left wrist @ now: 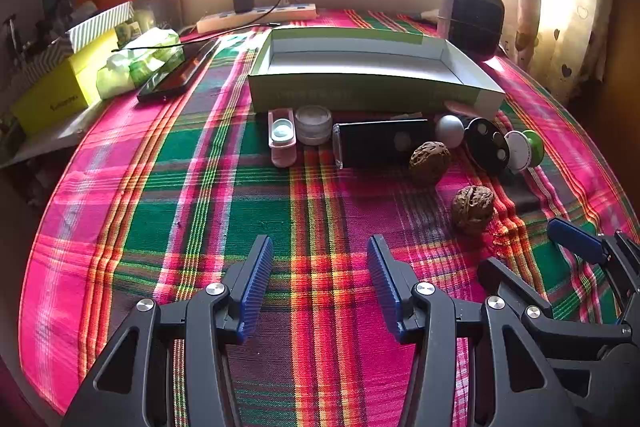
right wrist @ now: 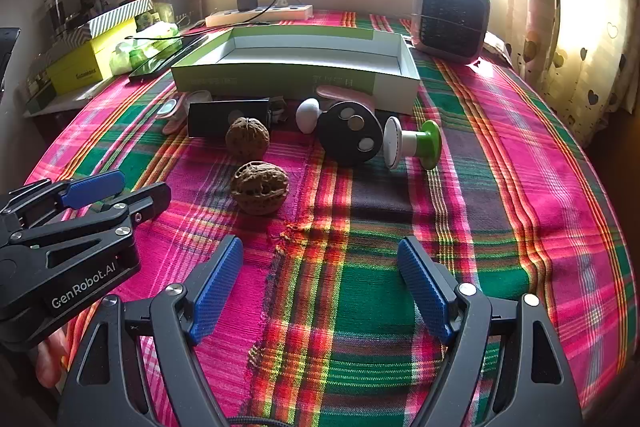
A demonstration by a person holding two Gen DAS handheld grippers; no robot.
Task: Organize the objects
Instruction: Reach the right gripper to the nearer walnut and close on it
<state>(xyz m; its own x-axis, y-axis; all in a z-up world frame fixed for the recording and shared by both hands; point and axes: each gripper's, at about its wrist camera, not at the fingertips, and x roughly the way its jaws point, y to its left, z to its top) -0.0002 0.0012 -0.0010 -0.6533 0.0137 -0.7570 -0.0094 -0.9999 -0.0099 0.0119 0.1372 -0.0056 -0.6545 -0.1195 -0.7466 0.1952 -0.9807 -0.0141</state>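
Hovering low over plaid cloth (right wrist: 500, 187), both tongs released, nothing between jaws: L gripper (left wrist: 320, 259), R gripper (right wrist: 320, 259). Near walnut (right wrist: 260, 187) lies ahead-left of R, ahead-right of L; R prob. nearer. Its long axis runs crosswise. Beyond: 2nd walnut (right wrist: 247, 138), then empty tray (right wrist: 296, 83).

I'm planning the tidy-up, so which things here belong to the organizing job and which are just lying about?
For the job:
open box
two walnuts
black case
black disc
green-and-white spool
white ball

Lying about:
power strip
small fan
phone
yellow box
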